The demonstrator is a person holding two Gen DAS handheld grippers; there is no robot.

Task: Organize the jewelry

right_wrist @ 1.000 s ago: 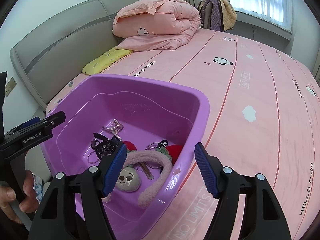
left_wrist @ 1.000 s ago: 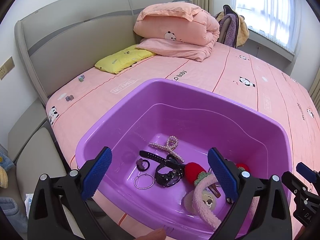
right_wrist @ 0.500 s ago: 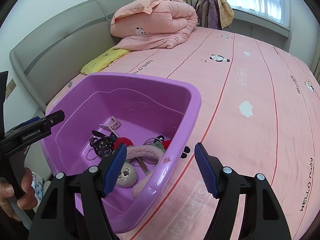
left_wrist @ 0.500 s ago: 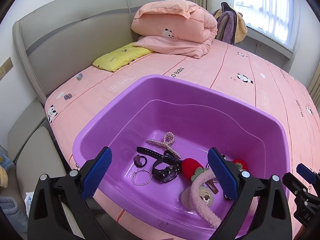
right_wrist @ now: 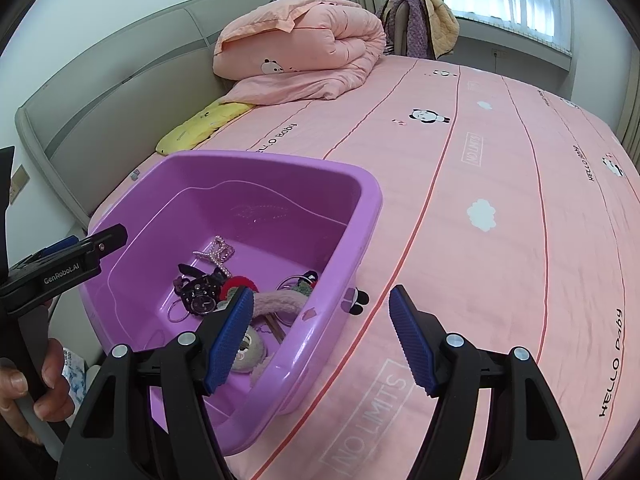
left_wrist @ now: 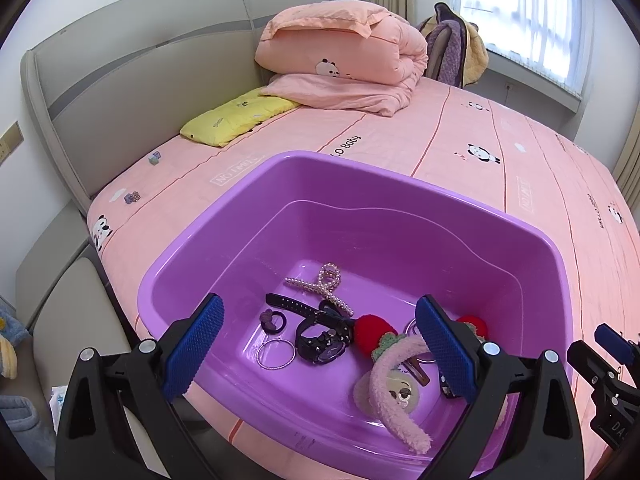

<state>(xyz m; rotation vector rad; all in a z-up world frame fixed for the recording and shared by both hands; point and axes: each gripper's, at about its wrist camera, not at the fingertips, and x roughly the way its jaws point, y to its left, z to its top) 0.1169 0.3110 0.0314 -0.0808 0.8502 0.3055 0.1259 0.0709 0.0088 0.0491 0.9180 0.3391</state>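
Left gripper (left_wrist: 316, 344) spread wide above purple basin (left_wrist: 224, 236) on pink bed (left_wrist: 460, 152), holding silver ring (left_wrist: 276, 354), black watch (left_wrist: 322, 342), pearl clip (left_wrist: 324, 286), fuzzy headband (left_wrist: 390, 396); right gripper (right_wrist: 322, 334) equally wide over basin rim, empty.

We see the basin (left_wrist: 256, 216) sitting on the bed (left_wrist: 500, 168) near its corner by the headboard (left_wrist: 120, 92). In the basin, the pearl clip (left_wrist: 324, 286) lies toward the far wall, the watch (left_wrist: 320, 340) before it, the hoop (left_wrist: 275, 354) and hair tie (left_wrist: 271, 320) left of the watch, the headband (left_wrist: 394, 396) right. Behind the basin, we spot a pillow (left_wrist: 236, 116) and folded quilt (left_wrist: 340, 56) along the headboard.
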